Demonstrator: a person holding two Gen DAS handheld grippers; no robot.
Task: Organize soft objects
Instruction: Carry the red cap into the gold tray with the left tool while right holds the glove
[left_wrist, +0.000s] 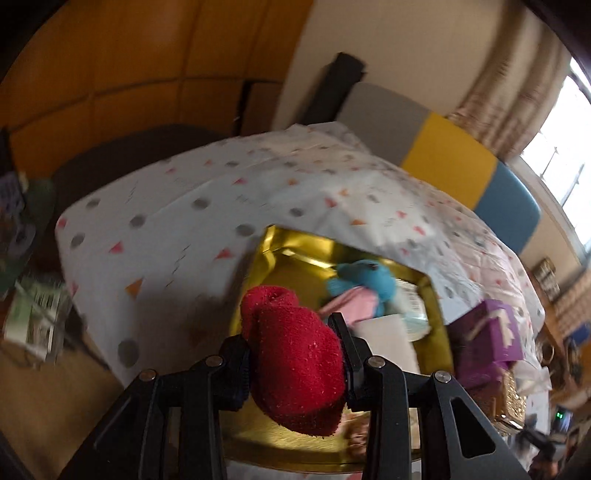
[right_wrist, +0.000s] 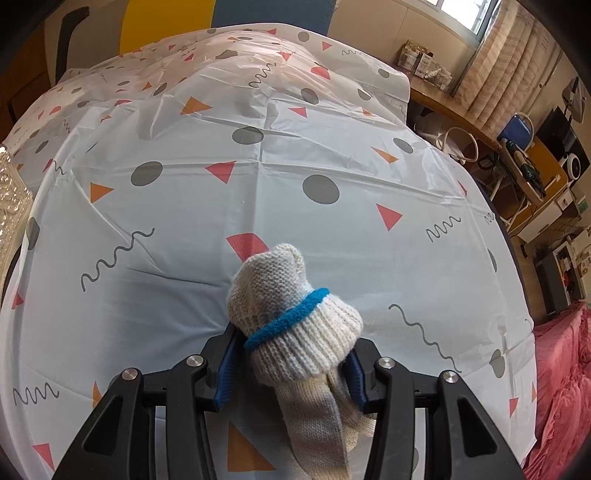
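My left gripper (left_wrist: 295, 343) is shut on a rolled red sock (left_wrist: 295, 358) and holds it above the near part of a gold tray (left_wrist: 280, 266). In the tray lie a blue plush toy (left_wrist: 365, 277), a pink cloth (left_wrist: 354, 306) and a white card (left_wrist: 388, 339). My right gripper (right_wrist: 291, 354) is shut on a rolled cream knitted sock with a blue band (right_wrist: 291, 317) and holds it over the patterned tablecloth (right_wrist: 258, 166).
A purple box (left_wrist: 491, 332) stands right of the tray. A glittery box (right_wrist: 11, 192) is at the left edge of the right wrist view. The table's left edge drops to the floor with clutter (left_wrist: 33, 321). A red blanket (right_wrist: 561, 387) lies to the right.
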